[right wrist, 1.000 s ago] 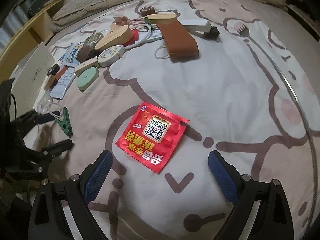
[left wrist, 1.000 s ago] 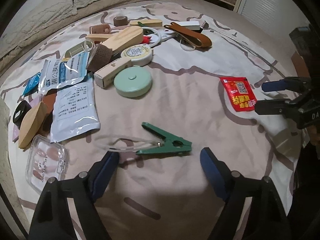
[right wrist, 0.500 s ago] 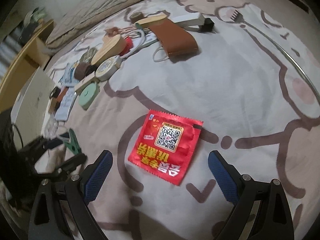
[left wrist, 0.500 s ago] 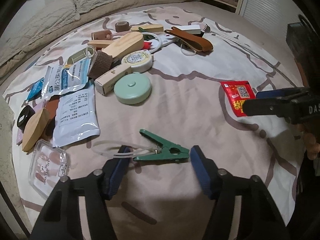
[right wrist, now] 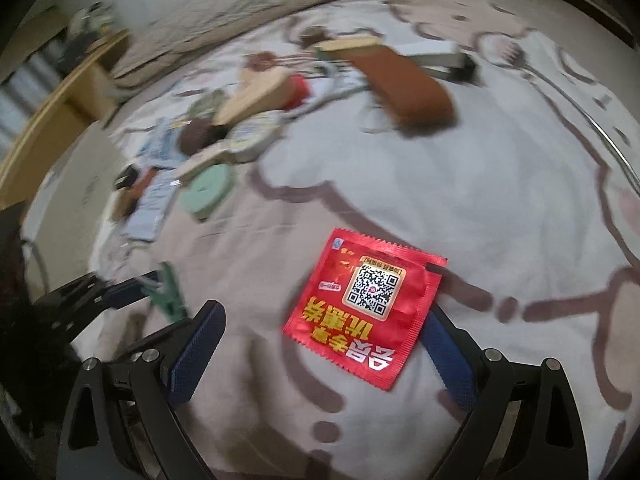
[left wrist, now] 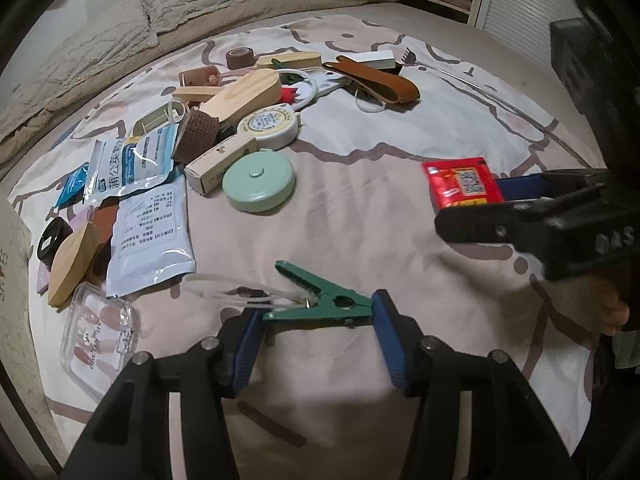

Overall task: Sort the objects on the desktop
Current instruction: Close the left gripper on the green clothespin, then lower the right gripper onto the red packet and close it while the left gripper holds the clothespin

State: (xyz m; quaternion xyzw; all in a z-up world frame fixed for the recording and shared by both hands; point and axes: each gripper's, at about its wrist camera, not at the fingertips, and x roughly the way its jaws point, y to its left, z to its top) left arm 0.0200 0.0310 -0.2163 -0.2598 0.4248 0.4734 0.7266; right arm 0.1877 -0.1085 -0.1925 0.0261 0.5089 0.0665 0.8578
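While the left gripper (left wrist: 316,326) closes lengthwise on the green clip (left wrist: 320,305), seemingly touching both pads, keep it centred; the right gripper (right wrist: 320,350), wide, straddles the red sachet (right wrist: 366,304).

Lying on the bed (left wrist: 360,216): one green clip (left wrist: 320,300), one red sachet (left wrist: 460,184), and two round tape measures, one mint (left wrist: 259,185) and one cream (left wrist: 270,126). Two foil pouches are lying at the left, one white (left wrist: 150,236) and one blue-printed (left wrist: 128,164), beside one small blue packet (left wrist: 72,184). Two brown tape rolls are showing, one near (left wrist: 196,136) and one far (left wrist: 239,58). One clear nail box (left wrist: 98,336), one brown leather strap (left wrist: 376,80) and one long cream box (left wrist: 220,164) are lying there too. The wooden pieces are overlapping too much for counting.
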